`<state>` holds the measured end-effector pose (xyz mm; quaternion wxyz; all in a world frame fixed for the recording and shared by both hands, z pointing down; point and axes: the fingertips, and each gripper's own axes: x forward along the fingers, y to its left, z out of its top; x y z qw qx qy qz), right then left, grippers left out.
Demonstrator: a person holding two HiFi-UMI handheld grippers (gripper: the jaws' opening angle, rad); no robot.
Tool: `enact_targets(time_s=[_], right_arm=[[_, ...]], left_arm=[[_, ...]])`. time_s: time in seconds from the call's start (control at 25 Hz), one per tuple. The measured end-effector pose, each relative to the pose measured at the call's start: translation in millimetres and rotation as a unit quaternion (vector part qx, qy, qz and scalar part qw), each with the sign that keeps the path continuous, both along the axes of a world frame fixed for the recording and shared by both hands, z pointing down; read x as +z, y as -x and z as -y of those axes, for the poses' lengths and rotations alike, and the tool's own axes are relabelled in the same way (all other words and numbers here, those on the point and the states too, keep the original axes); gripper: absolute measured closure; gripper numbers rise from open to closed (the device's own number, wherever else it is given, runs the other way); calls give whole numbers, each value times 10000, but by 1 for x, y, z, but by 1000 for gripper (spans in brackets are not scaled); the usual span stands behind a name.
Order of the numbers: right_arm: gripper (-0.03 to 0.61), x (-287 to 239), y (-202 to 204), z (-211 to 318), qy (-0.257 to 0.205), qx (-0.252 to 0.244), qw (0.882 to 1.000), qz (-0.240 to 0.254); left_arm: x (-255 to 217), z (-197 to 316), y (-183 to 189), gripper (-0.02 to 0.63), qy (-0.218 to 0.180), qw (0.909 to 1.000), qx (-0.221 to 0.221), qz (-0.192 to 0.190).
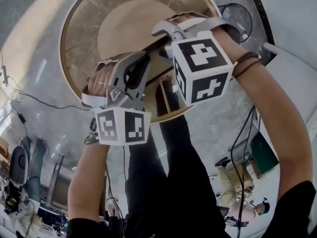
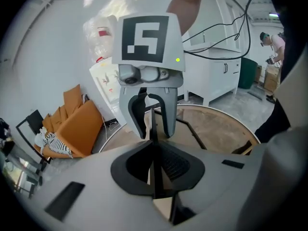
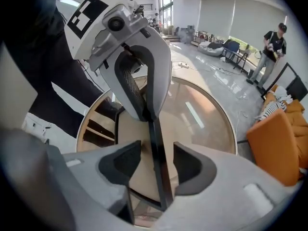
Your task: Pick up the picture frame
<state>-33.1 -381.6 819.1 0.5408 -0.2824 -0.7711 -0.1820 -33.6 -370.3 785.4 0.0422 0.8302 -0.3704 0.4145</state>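
1. 2 handheld grippers: left gripper (image 2: pixel 155 170), right gripper (image 3: pixel 156 166).
2. 1 picture frame (image 3: pixel 157 148), thin and dark.
3. 1 round wooden table (image 1: pixel 81 51).
4. 1 orange sofa (image 3: pixel 281 143).
5. 1 bystander (image 3: pixel 272 44) in the right gripper view.

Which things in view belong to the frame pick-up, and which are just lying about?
Job in hand:
picture frame
left tongs, shut on its edge
right tongs, open, astride its edge

Lying about:
round table below
orange sofa
white cabinet
floor cables
a person standing in the background
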Motion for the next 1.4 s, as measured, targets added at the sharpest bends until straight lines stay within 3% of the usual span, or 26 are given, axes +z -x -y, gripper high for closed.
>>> enact_targets(time_s=[0.24, 0.44, 0.64, 0.92, 1.08, 1.2, 1.4], right_arm=[[371, 3, -6, -14, 634, 55, 9964, -560], [477, -2, -13, -25, 1037, 294, 9902, -894], [531, -14, -19, -35, 1609, 963, 9754, -1157], [531, -15, -27, -43, 1654, 1062, 9711, -1352], [531, -26, -26, -53, 1688, 1220, 9699, -1257], [531, -39, -29, -65, 1822, 1502, 9652, -1126], [531, -59, -41, -74, 1837, 2113, 9546, -1016]], left_arm=[[-7, -7, -4, 561, -141, 9989, 427, 146], [-8, -11, -8, 558, -39, 9975, 660, 265], [-19, -19, -10, 554, 199, 9990, 346, -193], [-46, -23, -12, 589, 277, 9980, 71, -562], [-57, -37, -18, 598, 536, 9964, 41, -649], [-69, -51, -28, 600, 829, 9934, 17, -798], [-88, -70, -36, 600, 1070, 9922, 100, -634]])
